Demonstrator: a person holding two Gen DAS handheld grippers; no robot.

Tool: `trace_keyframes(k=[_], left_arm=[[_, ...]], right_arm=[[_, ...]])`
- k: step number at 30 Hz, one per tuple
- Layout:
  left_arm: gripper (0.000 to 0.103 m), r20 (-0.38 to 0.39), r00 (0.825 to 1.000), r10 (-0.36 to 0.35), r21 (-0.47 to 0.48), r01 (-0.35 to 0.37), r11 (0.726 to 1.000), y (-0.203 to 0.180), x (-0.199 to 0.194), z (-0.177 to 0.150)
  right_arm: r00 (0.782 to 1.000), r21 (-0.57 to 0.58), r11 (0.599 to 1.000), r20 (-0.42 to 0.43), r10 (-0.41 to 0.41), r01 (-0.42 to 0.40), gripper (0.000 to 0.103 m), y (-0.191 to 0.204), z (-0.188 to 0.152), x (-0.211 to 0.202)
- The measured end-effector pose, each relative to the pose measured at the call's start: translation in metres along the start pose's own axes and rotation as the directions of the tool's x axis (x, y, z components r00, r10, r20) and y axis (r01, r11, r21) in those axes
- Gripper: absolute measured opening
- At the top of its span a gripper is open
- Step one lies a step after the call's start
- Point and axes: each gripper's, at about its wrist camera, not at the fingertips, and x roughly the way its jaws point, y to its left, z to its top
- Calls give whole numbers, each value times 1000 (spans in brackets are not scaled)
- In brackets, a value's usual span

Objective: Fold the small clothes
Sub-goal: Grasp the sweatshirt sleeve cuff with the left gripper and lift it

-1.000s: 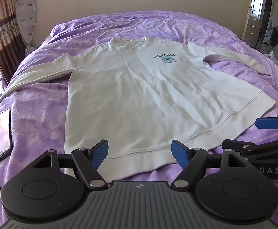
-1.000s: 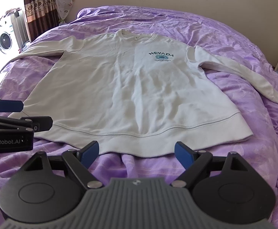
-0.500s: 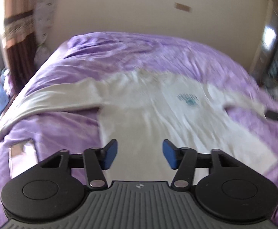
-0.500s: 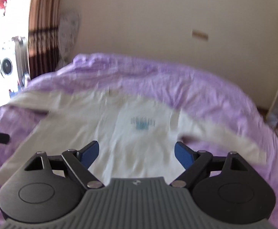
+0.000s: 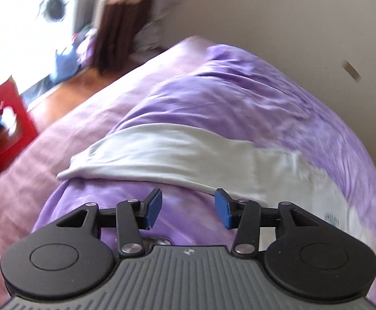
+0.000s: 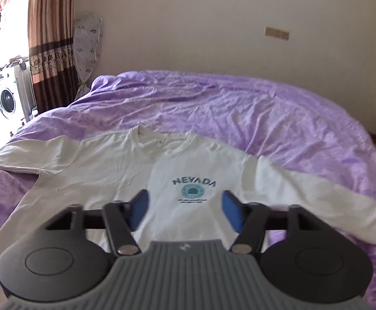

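Note:
A white long-sleeved sweatshirt (image 6: pixel 110 170) with a teal NEVADA print (image 6: pixel 193 183) lies flat, front up, on the purple bed (image 6: pixel 265 118). In the left wrist view its left sleeve (image 5: pixel 157 152) stretches out across the cover toward the bed's edge. My left gripper (image 5: pixel 188 210) is open and empty, just above the cover, short of that sleeve. My right gripper (image 6: pixel 185 211) is open and empty, hovering over the shirt's chest, below the print. The right sleeve (image 6: pixel 317 196) runs off to the right.
The bed's left edge drops to a wooden floor (image 5: pixel 66 87) with a red box (image 5: pixel 4 126). A brown curtain (image 6: pixel 51 44) and a washing machine (image 6: pixel 4 100) stand at the left. A beige wall (image 6: pixel 213 25) is behind the bed.
Both grippers have moved up the bed from the shirt's hem. The left has swung left toward the left sleeve. The right has advanced over the chest. Both stay open.

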Motion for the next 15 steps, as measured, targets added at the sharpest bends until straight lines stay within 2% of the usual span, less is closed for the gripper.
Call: trace_keyframes(k=[1, 2, 3, 4, 7, 11, 15], left_arm=[[67, 0, 1000, -27, -47, 27, 999, 13, 7, 4], [72, 8, 999, -47, -98, 47, 994, 26, 14, 5], [72, 17, 999, -44, -158, 46, 986, 39, 21, 6], [72, 24, 999, -34, -214, 38, 976, 52, 26, 7], [72, 39, 999, -29, -349, 41, 936, 93, 44, 10], [72, 49, 996, -71, -534, 86, 841, 151, 68, 6], [72, 37, 999, -27, -630, 44, 775, 184, 88, 1]], right_arm=[[1000, 9, 1000, -6, 12, -12, 40, 1, -1, 8], [1000, 17, 1000, -8, 23, -23, 34, 2, -2, 15], [999, 23, 999, -10, 33, -33, 23, 4, -5, 22], [999, 27, 999, -16, 44, -43, 17, 5, -7, 30], [998, 18, 998, -38, 60, -59, 16, 10, -15, 52], [996, -14, 998, -69, 52, -53, 16, 15, -24, 77], [996, -61, 997, -76, 51, -56, 16, 22, -31, 91]])
